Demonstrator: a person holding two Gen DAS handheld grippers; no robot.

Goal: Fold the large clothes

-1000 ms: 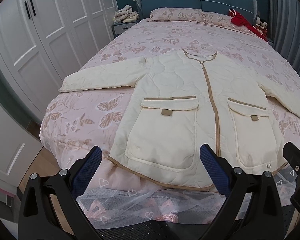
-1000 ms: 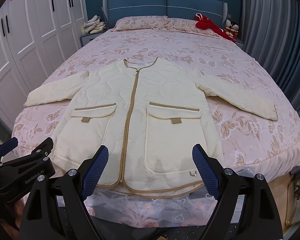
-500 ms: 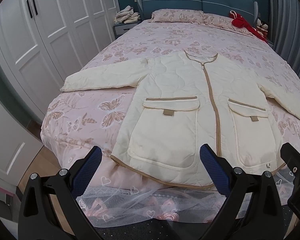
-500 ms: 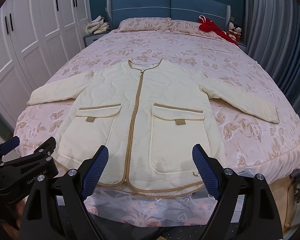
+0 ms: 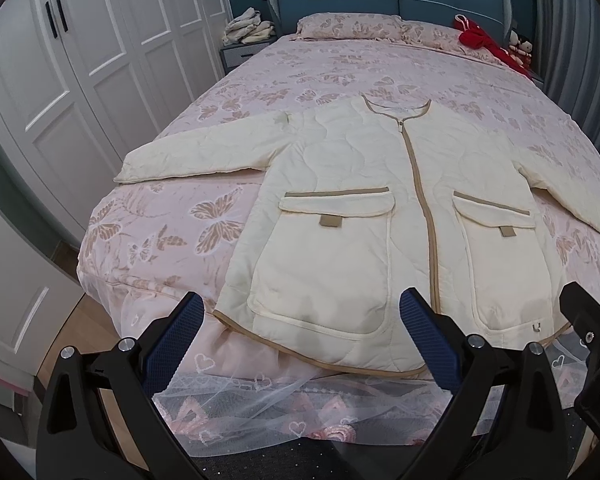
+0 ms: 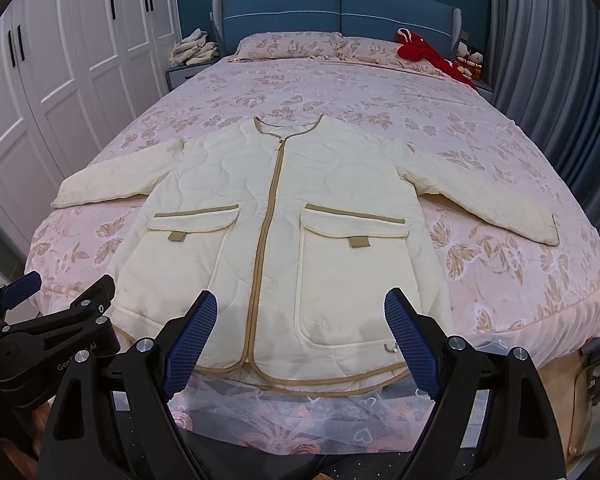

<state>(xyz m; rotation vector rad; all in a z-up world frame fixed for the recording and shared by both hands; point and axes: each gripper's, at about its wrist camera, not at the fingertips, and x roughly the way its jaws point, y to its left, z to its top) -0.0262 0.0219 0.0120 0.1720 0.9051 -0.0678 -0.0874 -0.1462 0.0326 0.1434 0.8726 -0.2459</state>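
Pink butterfly-print bed (image 6: 500,184) carries the cream quilted zip-up jacket (image 6: 284,248) spread flat at its foot, sleeves out, zipped; no fold is made, so all folding remains. Left gripper (image 5: 300,338) and right gripper (image 6: 300,338) hover before the hem, jaws released, empty

Jacket (image 5: 340,216) hem partly behind left gripper's fingers (image 5: 424,336).

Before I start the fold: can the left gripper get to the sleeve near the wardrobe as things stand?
Probably yes. The left gripper is open at the jacket hem, and only bare bedspread lies between it and that sleeve.
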